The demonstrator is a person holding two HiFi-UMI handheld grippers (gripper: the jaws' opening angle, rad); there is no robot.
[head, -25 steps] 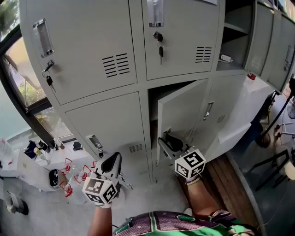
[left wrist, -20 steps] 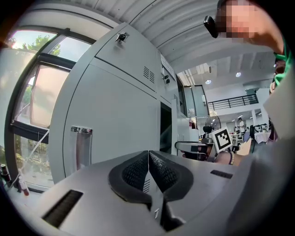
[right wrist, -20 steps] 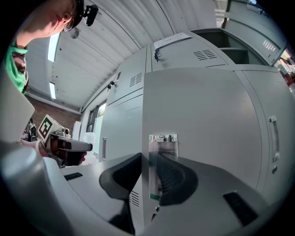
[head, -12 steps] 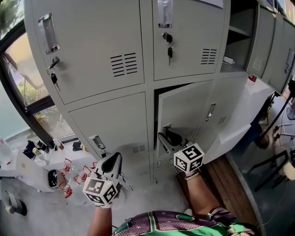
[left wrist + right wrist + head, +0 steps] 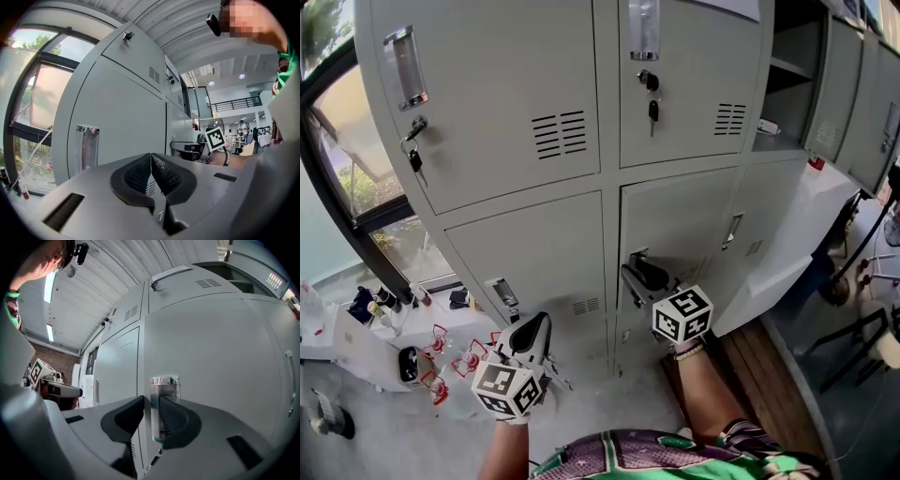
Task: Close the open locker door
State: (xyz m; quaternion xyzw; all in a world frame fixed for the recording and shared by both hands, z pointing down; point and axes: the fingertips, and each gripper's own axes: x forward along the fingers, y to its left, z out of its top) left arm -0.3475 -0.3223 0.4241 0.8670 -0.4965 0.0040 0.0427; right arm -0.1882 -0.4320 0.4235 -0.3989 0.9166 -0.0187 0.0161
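Door (image 5: 675,225) at the lower middle of the locker bank sits all but flush in its frame, the right tool (image 5: 639,274) levelled at its left edge with jaws part-way apart astride the chrome handle (image 5: 164,394); a sliver of door shows between the left jaw and the handle, so no firm pinch is evident. The left tool (image 5: 534,330) hangs closed and empty before the neighbouring lower door. A clean finish likely calls for a steady, square push at the handle side until the latch seats, then a straight draw back so the jaws do not snag the handle and pull the door open. No writing can be read: the cube (image 5: 682,314) shows only square markers, and the card slot (image 5: 643,28) above is illegible.
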